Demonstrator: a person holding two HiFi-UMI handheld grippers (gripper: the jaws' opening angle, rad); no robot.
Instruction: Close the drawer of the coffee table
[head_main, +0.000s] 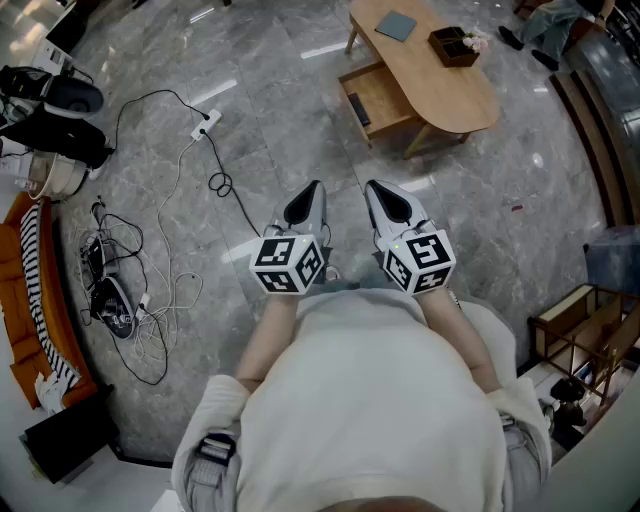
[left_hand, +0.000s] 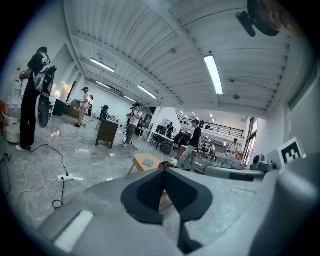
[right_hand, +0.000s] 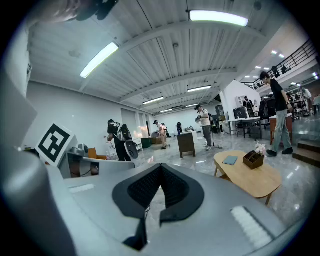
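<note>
Drawer (head_main: 378, 100) stands open, well ahead; left gripper (head_main: 312, 192) and right gripper (head_main: 378, 192) clenched, empty. We reckon it slides lightly: push flat on its front.

Grey marble floor (head_main: 500, 230), glossy. Left of the left claw (head_main: 312, 192): white power strip (head_main: 205, 124), black cable tangle (head_main: 125, 300), orange sofa (head_main: 12, 330) at the edge. Right of the right claw (head_main: 377, 190): wooden shelf frame (head_main: 580, 335). White ribbed ceiling (left_hand: 150, 45), tube lights (left_hand: 213, 74); dark cabinet (left_hand: 107, 132) far off.
</note>
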